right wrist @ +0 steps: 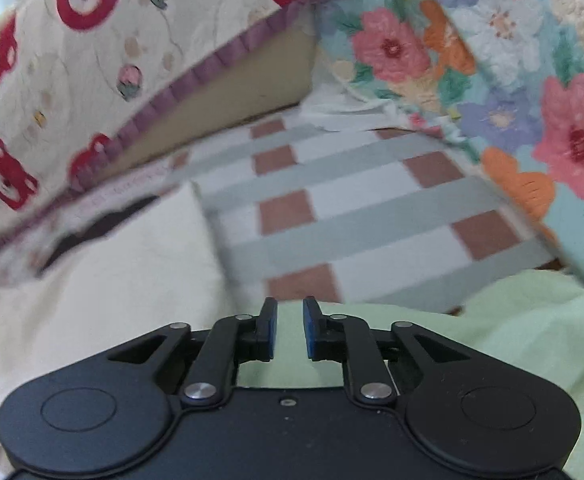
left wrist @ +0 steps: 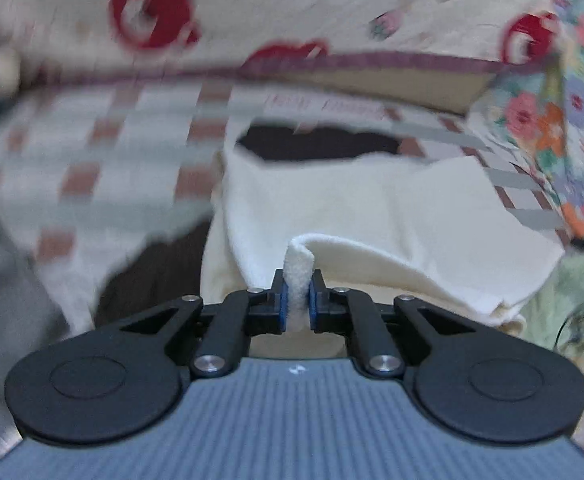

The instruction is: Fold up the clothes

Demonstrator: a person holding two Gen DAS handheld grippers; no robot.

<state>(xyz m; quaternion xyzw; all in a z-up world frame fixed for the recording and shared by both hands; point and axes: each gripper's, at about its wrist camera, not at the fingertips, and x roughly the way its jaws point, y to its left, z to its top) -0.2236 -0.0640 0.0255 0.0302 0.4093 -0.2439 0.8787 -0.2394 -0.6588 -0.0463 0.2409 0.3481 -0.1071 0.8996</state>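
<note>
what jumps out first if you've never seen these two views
In the left wrist view, the left gripper is clamped on a fold of cream cloth. Behind it lies the red-bear quilt, with a bright floral blanket at right and a checked sheet below.

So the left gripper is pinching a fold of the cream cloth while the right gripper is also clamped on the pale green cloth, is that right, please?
Not quite. The left gripper does pinch the cream cloth, but the right wrist view shows the right gripper with its jaws apart and nothing between them; the pale green cloth merely lies beneath it.
</note>
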